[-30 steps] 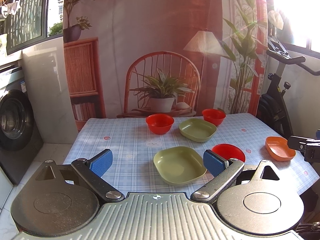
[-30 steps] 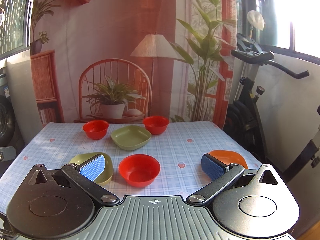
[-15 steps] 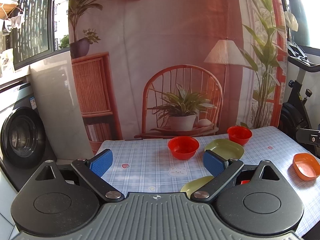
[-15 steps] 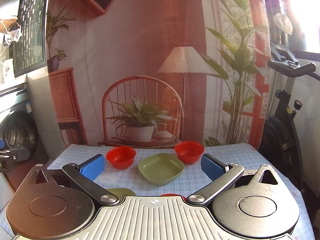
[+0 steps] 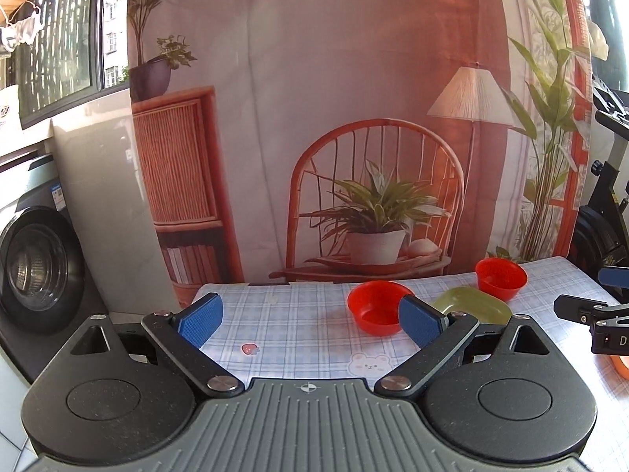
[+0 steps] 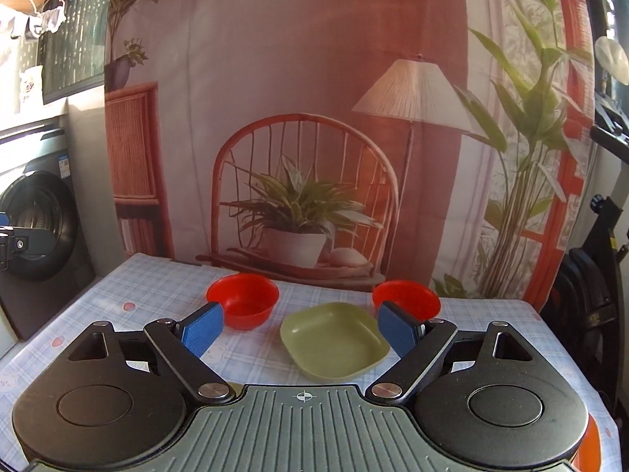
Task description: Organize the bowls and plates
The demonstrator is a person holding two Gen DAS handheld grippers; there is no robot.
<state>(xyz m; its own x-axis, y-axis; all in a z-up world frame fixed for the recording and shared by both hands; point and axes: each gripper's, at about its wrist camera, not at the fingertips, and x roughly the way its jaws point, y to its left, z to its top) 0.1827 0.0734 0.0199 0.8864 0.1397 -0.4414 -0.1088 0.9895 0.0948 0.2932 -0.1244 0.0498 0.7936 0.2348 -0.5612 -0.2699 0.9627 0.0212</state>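
The right gripper (image 6: pixel 300 328) is released and empty. The green plate (image 6: pixel 334 340) lies on the checked tablecloth (image 6: pixel 118 299) directly ahead, slightly right of centre between the blue pads (image 6: pixel 202 332), upright with one corner pointing toward the gripper; it is near-square, with no evident long axis. The left gripper (image 5: pixel 310 320) is also spread and empty, farther from that plate. Beyond it stand two red bowls (image 6: pixel 243 299), upright, one on each side.
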